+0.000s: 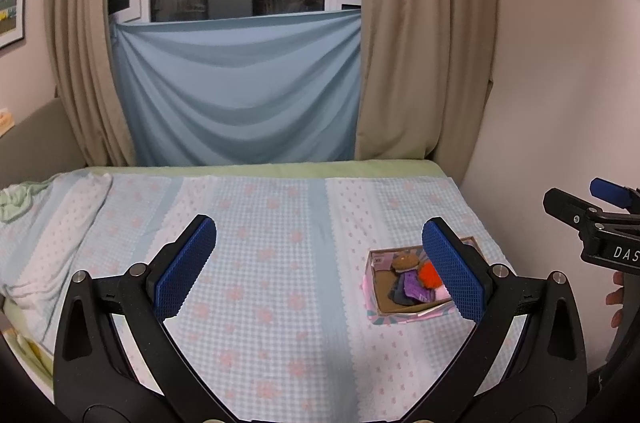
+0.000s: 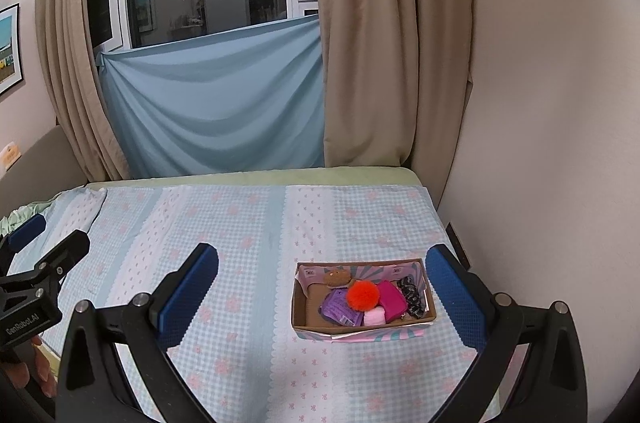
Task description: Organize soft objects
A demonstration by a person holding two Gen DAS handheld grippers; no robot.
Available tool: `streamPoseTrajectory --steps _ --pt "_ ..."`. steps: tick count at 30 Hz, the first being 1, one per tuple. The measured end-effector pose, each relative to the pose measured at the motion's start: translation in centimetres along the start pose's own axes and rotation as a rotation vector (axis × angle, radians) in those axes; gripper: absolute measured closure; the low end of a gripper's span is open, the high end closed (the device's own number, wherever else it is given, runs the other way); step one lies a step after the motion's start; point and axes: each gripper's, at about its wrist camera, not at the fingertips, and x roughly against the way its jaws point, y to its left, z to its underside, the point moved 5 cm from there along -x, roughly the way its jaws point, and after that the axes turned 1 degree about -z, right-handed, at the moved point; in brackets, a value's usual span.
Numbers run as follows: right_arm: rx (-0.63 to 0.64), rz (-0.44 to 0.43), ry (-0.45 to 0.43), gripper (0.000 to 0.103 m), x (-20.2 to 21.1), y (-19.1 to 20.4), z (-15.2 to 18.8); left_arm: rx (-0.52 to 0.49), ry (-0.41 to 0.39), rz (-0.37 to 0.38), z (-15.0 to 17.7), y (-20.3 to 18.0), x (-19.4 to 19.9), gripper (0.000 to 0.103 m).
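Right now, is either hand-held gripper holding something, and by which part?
Nothing is held. The left hand-held gripper and the right hand-held gripper are both open and empty above the bed; the soft items lie in the cardboard box.

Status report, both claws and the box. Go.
Left claw open, empty, above the bed. Right claw open, empty. Cardboard box on the checked bedspread holds the soft items, orange pom-pom on top. Nothing blocking.

Left gripper (image 1: 320, 263) and right gripper (image 2: 322, 289) held side by side, level, pointed forward, jaws spread wide, blue pads bare, nothing between them; bare fingers (image 1: 616, 297) curled behind right handle.
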Motion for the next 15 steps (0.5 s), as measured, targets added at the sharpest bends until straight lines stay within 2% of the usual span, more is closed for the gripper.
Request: streamPoseTrajectory --steps 9,15 --pt "0.0 0.001 0.0 0.0 -0.05 -0.19 -0.14 -0.003 0.006 0.022 0.05 -0.6 -0.16 0.0" --pt "0.004 -0.003 0.002 0.0 -0.14 -0.22 -0.33 -0.002 0.006 0.002 -0.29 -0.61 -0.52 0.0"
